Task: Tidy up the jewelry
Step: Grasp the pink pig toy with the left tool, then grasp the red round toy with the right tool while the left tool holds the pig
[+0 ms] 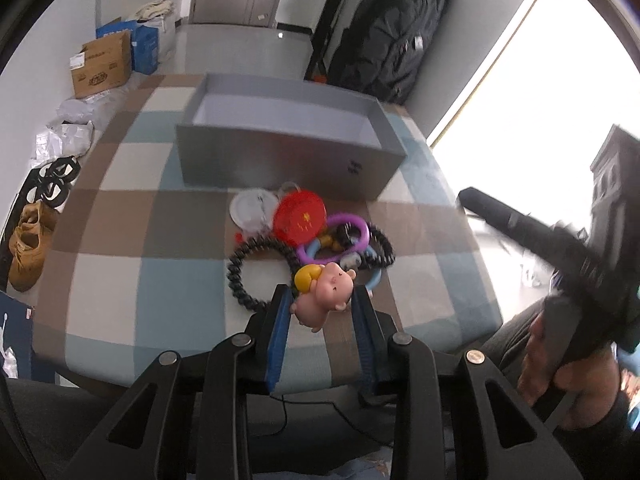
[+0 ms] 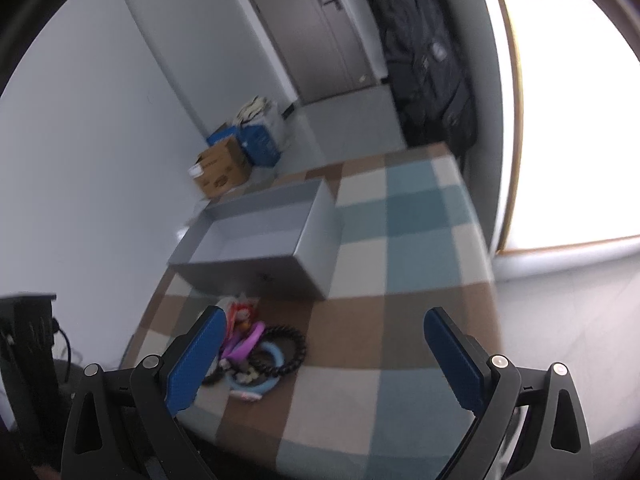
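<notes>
My left gripper is shut on a small pink pig figurine with a yellow part, held between the blue pads just above the checked tablecloth. Behind it lies a pile of jewelry: a red round case, a purple ring, a black beaded bracelet and a white lid. An open grey box stands beyond the pile. My right gripper is open with nothing between its fingers, hanging over the table to the right of the pile and in front of the grey box.
A person's hand holds the right gripper at the table's right edge. On the floor to the left are a cardboard box, a blue box and brown shoes. A black bag hangs behind the table.
</notes>
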### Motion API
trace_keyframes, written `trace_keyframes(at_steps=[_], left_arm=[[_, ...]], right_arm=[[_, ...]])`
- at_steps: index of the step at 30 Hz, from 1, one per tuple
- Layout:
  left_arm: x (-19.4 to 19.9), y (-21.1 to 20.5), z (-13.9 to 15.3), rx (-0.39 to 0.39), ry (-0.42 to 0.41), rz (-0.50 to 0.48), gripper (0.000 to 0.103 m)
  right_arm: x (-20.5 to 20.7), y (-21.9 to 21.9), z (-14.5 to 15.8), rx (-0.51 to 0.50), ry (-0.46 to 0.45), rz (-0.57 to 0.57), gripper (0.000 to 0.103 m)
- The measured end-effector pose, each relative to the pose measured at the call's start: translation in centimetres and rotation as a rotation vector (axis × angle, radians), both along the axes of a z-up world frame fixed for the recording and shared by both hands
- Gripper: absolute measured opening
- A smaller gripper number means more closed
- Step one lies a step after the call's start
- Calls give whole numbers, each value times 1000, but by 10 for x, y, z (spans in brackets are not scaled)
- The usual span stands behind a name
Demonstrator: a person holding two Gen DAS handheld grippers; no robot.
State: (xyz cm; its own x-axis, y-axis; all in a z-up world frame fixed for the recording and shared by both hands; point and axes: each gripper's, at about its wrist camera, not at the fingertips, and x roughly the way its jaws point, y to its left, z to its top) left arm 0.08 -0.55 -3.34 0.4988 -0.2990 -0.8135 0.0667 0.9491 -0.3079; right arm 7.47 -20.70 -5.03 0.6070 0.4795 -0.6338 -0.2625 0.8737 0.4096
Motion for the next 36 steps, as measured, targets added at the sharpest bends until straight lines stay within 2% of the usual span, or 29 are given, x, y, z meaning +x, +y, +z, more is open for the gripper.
trace_keyframes(at_steps=[5, 8, 10, 14, 16, 18, 23, 26, 29, 31, 36], left_arm=[[5, 16, 12, -23, -45, 48, 25], [7, 31, 19, -40, -78, 96, 25], [8, 37, 22, -51, -96, 115, 25], [9, 50, 26, -58, -119, 131, 25], [10, 55, 26, -71, -116, 134, 25], [9, 59, 24, -84, -108, 142, 25], [10, 62, 23, -106, -94, 142, 25], [9, 61, 26, -112, -93, 130, 25], [10, 64, 26, -122, -89, 133, 25], [11, 67, 26, -127, -84, 143, 25], [12, 72, 24, -136, -72, 162, 25]], right_arm=[[-2, 20, -3, 22, 3, 100, 99], [-5, 38, 1, 6, -24, 176, 94], [-6, 52, 4, 1, -32, 235, 85], [3, 72, 6, -15, -25, 287, 74], [11, 78, 3, -18, -2, 300, 61], [19, 89, -2, -50, 23, 313, 55], [27, 108, -11, -137, 49, 342, 51], [28, 118, -13, -207, 51, 350, 43], [29, 130, -16, -274, 61, 362, 26], [28, 136, -18, -319, 51, 363, 10], [22, 136, -15, -322, 22, 364, 5]])
